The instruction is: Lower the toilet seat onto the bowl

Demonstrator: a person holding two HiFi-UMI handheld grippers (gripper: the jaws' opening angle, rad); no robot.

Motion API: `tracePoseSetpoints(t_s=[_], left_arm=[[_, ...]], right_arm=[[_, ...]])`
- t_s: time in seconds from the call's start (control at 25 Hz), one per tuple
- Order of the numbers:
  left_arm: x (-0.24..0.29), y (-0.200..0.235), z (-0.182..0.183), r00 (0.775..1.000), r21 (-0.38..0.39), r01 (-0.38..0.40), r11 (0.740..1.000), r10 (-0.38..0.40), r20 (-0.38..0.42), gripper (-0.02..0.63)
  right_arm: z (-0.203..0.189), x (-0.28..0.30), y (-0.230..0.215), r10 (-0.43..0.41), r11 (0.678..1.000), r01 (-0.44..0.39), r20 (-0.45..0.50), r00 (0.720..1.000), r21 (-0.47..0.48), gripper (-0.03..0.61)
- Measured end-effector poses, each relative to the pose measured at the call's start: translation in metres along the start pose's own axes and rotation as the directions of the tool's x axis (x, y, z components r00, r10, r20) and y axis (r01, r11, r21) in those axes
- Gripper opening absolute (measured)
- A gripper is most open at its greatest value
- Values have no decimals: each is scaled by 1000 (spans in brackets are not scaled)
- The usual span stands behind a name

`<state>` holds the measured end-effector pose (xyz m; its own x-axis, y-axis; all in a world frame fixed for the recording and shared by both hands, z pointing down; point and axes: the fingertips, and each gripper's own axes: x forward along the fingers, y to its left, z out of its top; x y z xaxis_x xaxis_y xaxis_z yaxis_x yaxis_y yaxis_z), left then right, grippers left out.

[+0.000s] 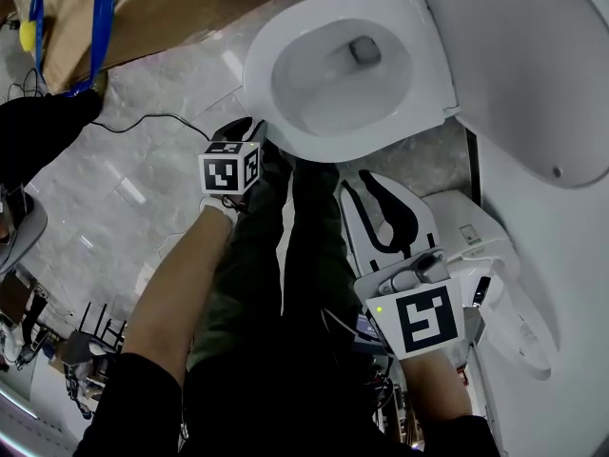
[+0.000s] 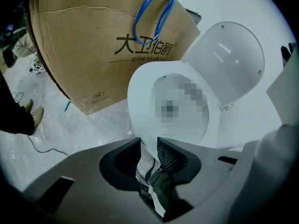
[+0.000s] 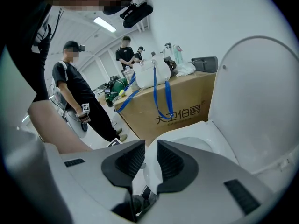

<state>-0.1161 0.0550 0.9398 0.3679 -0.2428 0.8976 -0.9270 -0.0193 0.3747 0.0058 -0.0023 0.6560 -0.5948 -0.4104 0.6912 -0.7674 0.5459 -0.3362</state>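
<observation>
While the left gripper (image 2: 149, 143) clamps the toilet seat's (image 2: 140, 92) near rim, the right gripper (image 3: 150, 149) sits half-open round it. It's probably stiff, slick and slam-prone.

Bright, even overhead light in the head view: the white toilet seat (image 1: 357, 65) glares close to washed out, while the dark trousers (image 1: 285, 284) sink to near black. Soft pale streaks shine on the marble floor (image 1: 143, 179). Both gripper views bend hard toward the edges, with black corners all round and the cardboard box (image 2: 107, 45) bowing outward. In the right gripper view a ceiling strip light (image 3: 105, 24) burns pure white; the far figures read small and soft.
</observation>
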Motion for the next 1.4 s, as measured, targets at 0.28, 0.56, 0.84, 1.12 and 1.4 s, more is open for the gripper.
tracePoseSetpoints(t_s=[0.28,0.56,0.84,1.12,1.4], left_arm=[[-12,-3,14,999,69,-40,997,40,8,118],[-61,-36,49,996,52,35,998,-39,81,117],[-171,-92,89,970,28,150,988,-153,189,115],[-326,-177,157,878,218,205,954,-278,390,107],[-467,-270,213,721,431,202,879,-432,542,92]], right_arm=[[8,-12,6,14,1000,-14,6,1000,-25,98],[29,-38,7,-6,998,7,10,1000,-68,100],[71,-76,13,-27,996,32,72,997,-80,98],[140,-136,28,-66,990,87,183,981,-111,92],[200,-203,51,-102,983,146,321,942,-114,78]])
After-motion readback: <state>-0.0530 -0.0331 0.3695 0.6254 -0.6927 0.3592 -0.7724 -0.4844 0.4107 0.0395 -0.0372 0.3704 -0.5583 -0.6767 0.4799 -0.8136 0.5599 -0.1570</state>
